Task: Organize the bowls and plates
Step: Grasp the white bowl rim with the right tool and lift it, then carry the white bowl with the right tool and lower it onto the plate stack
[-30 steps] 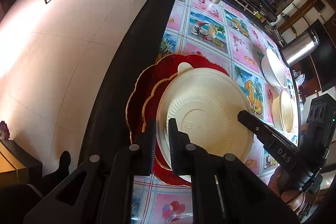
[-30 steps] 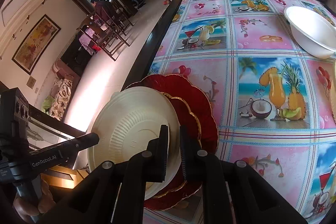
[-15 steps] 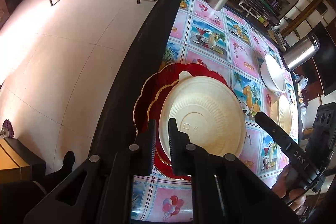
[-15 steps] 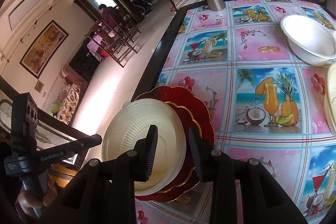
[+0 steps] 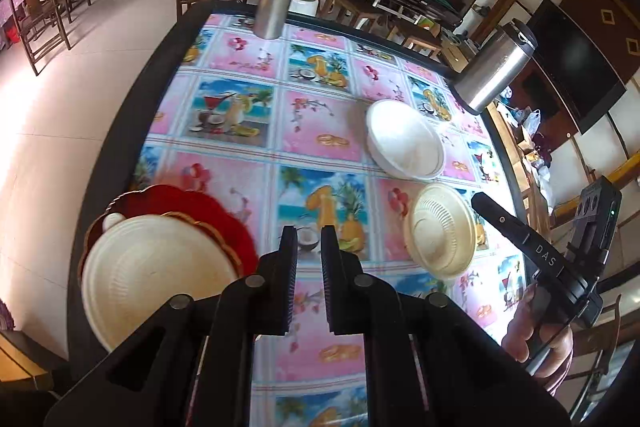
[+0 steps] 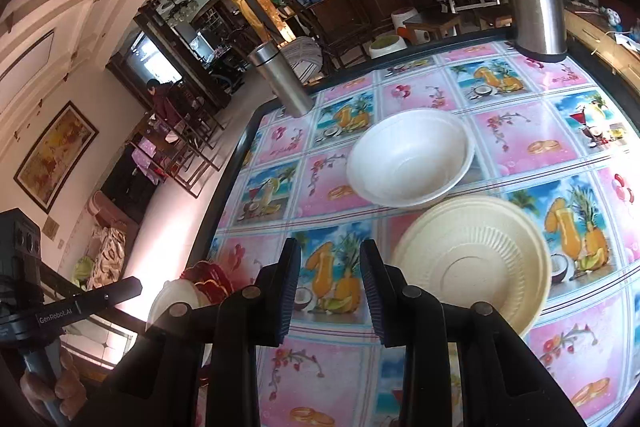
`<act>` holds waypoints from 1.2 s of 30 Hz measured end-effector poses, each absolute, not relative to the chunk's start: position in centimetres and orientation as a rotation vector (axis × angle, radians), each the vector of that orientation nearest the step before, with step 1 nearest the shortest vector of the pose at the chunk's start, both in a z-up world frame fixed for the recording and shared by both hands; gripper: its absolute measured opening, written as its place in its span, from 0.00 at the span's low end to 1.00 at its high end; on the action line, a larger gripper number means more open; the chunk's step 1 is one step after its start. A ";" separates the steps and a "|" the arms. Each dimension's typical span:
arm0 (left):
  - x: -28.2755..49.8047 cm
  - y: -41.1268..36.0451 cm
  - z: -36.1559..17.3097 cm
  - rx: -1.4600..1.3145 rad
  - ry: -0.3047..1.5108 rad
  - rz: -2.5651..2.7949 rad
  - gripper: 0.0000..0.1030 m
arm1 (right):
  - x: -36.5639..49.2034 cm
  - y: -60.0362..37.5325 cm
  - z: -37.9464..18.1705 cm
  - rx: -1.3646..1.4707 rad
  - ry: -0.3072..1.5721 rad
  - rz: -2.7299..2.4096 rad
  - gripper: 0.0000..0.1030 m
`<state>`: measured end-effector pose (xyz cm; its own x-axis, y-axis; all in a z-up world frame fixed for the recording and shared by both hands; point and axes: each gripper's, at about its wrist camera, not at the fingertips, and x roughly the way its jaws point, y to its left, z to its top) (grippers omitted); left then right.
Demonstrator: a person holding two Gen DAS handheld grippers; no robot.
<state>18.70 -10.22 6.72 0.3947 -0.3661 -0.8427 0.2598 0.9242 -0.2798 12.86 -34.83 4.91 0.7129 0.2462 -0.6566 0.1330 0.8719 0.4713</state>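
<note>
- Left tool (image 5: 308, 229): jaws narrow, a slim gap between them, nothing held; raised over the table (image 5: 320, 131) with its tips above a fruit-drink square of the patterned cloth.
- Right tool (image 6: 330, 247): jaws moderately wide, nothing held; also raised above the cloth, just left of the cream bowl (image 6: 472, 263).
- Stack at the table's near-left edge: cream plate (image 5: 156, 275) upside down on top of red plates (image 5: 188, 203) with gold scalloped rims; red rims visible behind and to the right of it. Slight blur in the left wrist view.
- Same stack seen small in the right wrist view, low left, partly hidden by the right tool.
- Cream bowl upside down on the cloth, ribbed base upward.
- White bowl (image 6: 410, 157) upright, just behind the cream bowl; touching or apart not determinable.
- Two steel flasks standing at the far side: one (image 5: 278, 1) toward the far-left corner, one (image 5: 494, 67) near the right edge.
- Bowls well apart from the plate stack.
</note>
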 end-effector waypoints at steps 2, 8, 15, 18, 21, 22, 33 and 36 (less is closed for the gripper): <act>20.1 -12.7 6.2 -0.141 1.098 -0.390 0.18 | 13.2 -37.6 5.0 0.546 0.772 0.042 0.32; 25.4 -18.6 2.9 -0.209 1.158 -0.346 0.44 | 16.4 -43.6 3.9 0.615 0.776 0.030 0.33; 30.9 -22.5 -1.4 -0.226 1.270 -0.314 0.44 | 21.1 -47.8 0.0 0.713 0.824 0.012 0.33; 32.3 -23.6 -2.7 -0.232 1.293 -0.299 0.44 | 22.6 -49.1 -1.6 0.749 0.846 0.002 0.33; 33.3 -24.6 -3.6 -0.228 1.310 -0.304 0.44 | 23.8 -49.8 -2.6 0.770 0.870 0.020 0.33; 33.5 -24.9 -4.0 -0.223 1.314 -0.302 0.44 | 24.2 -49.8 -2.7 0.771 0.871 0.029 0.33; 34.2 -25.4 -5.1 -0.223 1.328 -0.341 0.44 | 26.3 -48.5 -5.5 0.748 0.923 0.029 0.32; 33.9 -25.6 -4.5 -0.205 1.298 -0.343 0.44 | 26.3 -48.3 -5.4 0.726 0.923 0.014 0.24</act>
<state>33.94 -25.62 -4.54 0.2289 -0.3606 -0.9042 0.1332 0.9317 -0.3379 26.27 -48.26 -5.36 0.6211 0.3093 -0.7201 0.2872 0.7651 0.5764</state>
